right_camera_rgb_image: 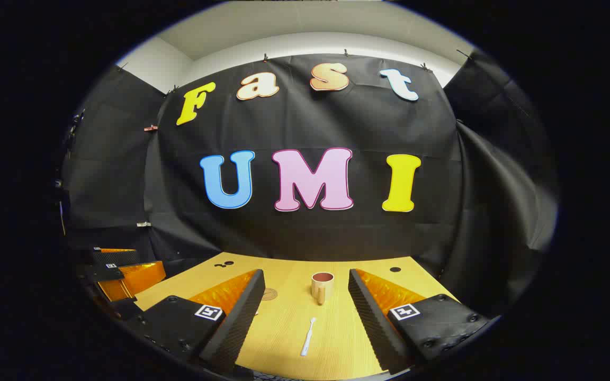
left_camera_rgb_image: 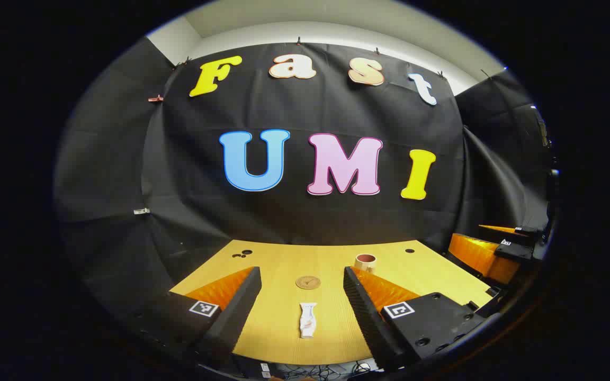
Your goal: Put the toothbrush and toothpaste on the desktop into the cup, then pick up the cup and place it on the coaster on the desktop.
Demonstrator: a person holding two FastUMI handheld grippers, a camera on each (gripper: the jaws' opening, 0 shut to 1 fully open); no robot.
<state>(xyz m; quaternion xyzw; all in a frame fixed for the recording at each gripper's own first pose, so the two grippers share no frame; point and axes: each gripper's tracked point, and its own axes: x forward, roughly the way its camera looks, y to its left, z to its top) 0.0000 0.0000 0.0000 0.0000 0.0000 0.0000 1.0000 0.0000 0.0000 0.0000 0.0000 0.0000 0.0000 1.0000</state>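
Observation:
A white toothpaste tube (left_camera_rgb_image: 308,319) lies on the wooden desktop (left_camera_rgb_image: 284,259), between the open fingers of my left gripper (left_camera_rgb_image: 302,280). Beyond it sits a round wooden coaster (left_camera_rgb_image: 308,282), and a beige cup (left_camera_rgb_image: 365,262) with a dark red inside stands farther right. In the right gripper view a white toothbrush (right_camera_rgb_image: 308,328) lies lengthwise on the desktop (right_camera_rgb_image: 289,317), with the cup (right_camera_rgb_image: 322,286) upright behind it and the coaster (right_camera_rgb_image: 269,294) partly hidden to the left. My right gripper (right_camera_rgb_image: 305,283) is open above the near edge, holding nothing. My left gripper (right_camera_rgb_image: 117,270) shows at the far left.
Small dark holes (left_camera_rgb_image: 242,254) mark the desktop's far left corner and another hole (left_camera_rgb_image: 409,250) the far right. Black cloth walls close in the back and sides. My right gripper (left_camera_rgb_image: 490,248) hovers at the right edge in the left gripper view.

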